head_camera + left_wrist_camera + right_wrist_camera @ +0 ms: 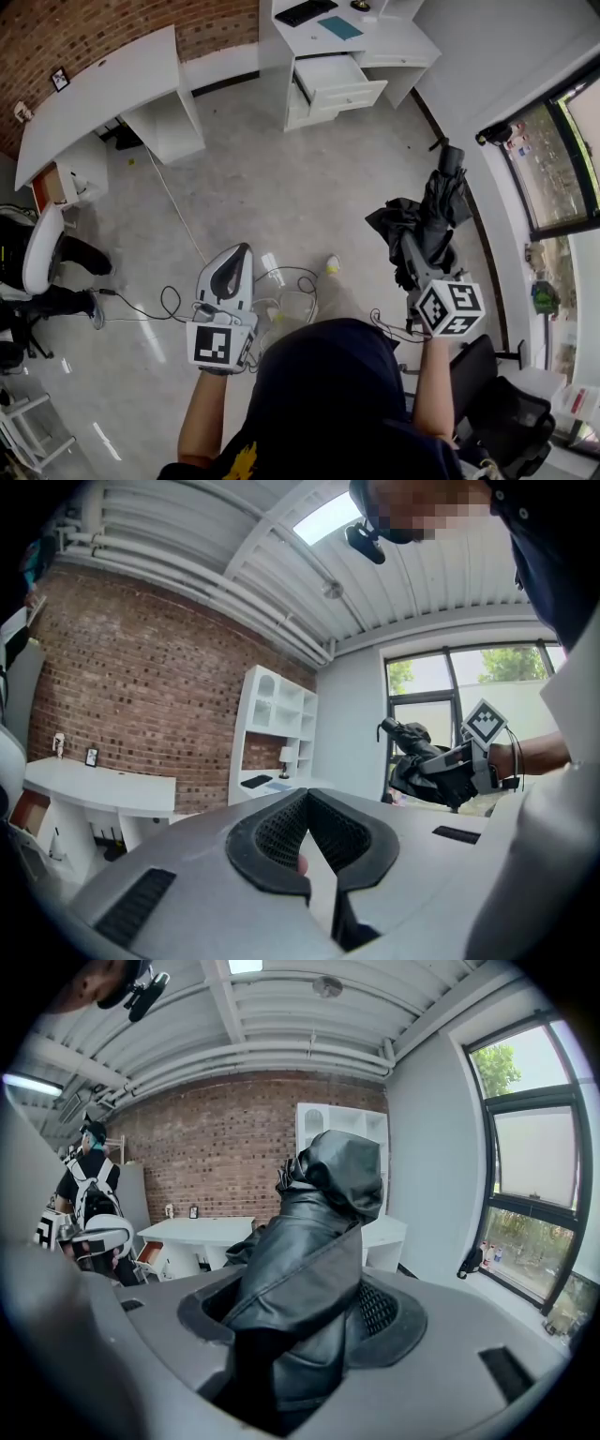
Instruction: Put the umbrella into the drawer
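A black folded umbrella [433,208] is held out over the grey floor, and my right gripper [413,246] is shut on its lower part. In the right gripper view the umbrella [323,1213] stands up between the jaws and hides most of the right gripper [298,1290]. My left gripper [241,253] hangs over the floor to the left, shut with nothing in it; its black pads meet at the tip of the left gripper [307,797]. The open white drawer [339,79] juts out of a white desk at the far end of the room, well away from both grippers.
A curved white desk [103,89] stands at the far left. Cables [281,281] lie on the floor by my feet. A person [42,267] sits at the left edge. A black office chair [506,412] is at the lower right, under the window [553,159].
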Tool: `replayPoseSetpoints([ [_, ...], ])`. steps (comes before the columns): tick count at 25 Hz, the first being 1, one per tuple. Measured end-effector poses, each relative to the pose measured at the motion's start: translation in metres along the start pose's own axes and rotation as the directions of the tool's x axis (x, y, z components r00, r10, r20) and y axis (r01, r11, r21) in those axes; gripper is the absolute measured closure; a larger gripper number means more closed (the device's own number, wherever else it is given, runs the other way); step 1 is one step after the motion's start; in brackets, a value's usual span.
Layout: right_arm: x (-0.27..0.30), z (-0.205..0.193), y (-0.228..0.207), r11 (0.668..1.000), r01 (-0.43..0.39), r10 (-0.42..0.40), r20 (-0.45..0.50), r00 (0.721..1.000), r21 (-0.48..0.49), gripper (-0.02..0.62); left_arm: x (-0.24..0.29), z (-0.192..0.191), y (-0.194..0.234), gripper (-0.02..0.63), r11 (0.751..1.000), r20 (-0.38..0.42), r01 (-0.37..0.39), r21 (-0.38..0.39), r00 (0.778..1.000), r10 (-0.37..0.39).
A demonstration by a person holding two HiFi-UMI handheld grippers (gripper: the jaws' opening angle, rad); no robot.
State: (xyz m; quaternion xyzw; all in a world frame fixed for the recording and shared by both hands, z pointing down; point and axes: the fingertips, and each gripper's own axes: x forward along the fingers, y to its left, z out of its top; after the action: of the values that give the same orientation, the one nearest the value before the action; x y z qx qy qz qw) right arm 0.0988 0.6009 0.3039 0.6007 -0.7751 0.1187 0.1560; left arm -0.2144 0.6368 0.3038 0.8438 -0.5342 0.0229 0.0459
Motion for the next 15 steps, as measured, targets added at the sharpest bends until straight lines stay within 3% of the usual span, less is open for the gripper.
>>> replayPoseSetpoints([
  [5,0.036,0.005,-0.008,0.994,0.050,-0.052,-0.016,0.999,-0.093,0.319,0.044,-0.004,0.014,0.588,0.999,-0.020,0.037,0.012,0.999,-0.036],
  [15,0.159,0.035,-0.066,1.000,0.001,-0.002,-0.009,1.000,-0.024,0.319,0.209,0.030,0.027,0.588,0.994,-0.023,0.073,0.077,0.997,-0.071],
])
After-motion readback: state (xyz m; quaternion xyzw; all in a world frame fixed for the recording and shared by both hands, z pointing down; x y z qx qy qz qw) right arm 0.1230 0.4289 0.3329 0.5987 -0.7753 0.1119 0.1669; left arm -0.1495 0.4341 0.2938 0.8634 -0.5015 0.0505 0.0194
